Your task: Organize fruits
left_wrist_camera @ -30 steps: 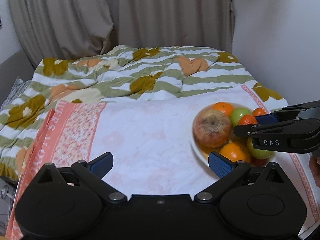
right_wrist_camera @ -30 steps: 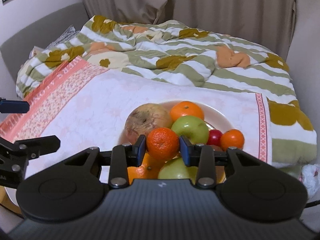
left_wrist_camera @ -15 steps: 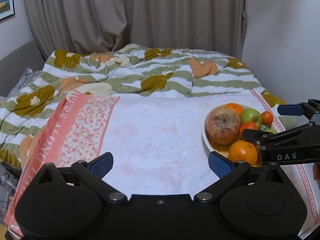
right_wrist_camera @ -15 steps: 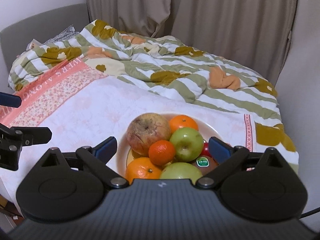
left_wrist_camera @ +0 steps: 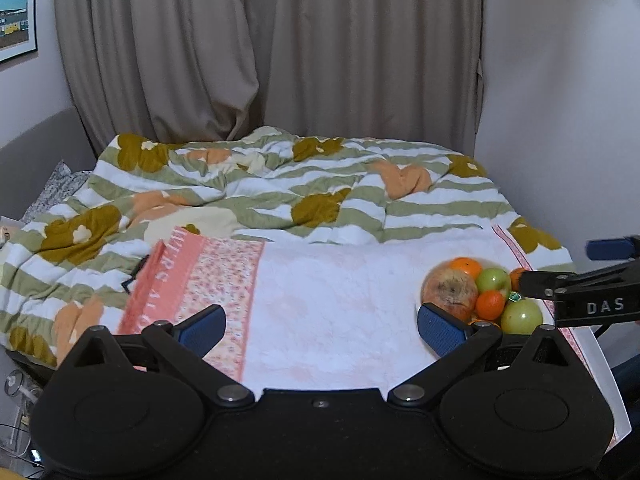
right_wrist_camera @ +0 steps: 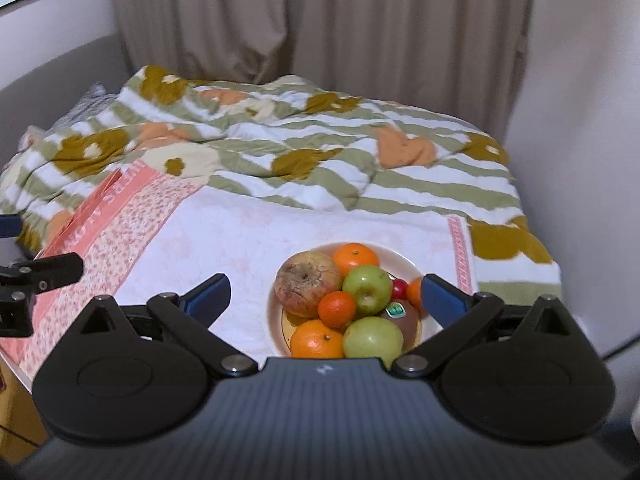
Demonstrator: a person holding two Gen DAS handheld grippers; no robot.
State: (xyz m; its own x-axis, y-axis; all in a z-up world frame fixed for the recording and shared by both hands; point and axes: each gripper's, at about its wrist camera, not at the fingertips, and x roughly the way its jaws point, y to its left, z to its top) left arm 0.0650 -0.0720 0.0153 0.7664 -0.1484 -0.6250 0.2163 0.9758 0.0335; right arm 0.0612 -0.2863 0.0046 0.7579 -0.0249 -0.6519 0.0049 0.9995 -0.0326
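Observation:
A cream plate (right_wrist_camera: 404,258) on the white cloth holds a pile of fruit: a large wrinkled brownish apple (right_wrist_camera: 307,283), two green apples (right_wrist_camera: 367,286), several oranges and a small mandarin (right_wrist_camera: 337,309) on top. My right gripper (right_wrist_camera: 326,294) is open and empty, raised above and behind the plate. My left gripper (left_wrist_camera: 320,326) is open and empty over the bare cloth, left of the plate; the fruit pile (left_wrist_camera: 480,294) sits by its right finger. The right gripper's finger (left_wrist_camera: 580,288) shows at the right edge of the left wrist view.
A white towel with a pink floral border (left_wrist_camera: 224,276) covers the table. Behind it lies a bed with a green-striped flowered quilt (left_wrist_camera: 280,188), grey curtains (left_wrist_camera: 280,48) and a wall on the right.
My right gripper let go of the mandarin onto the fruit pile, opened wide and pulled up and back. My left gripper also drew back and rose.

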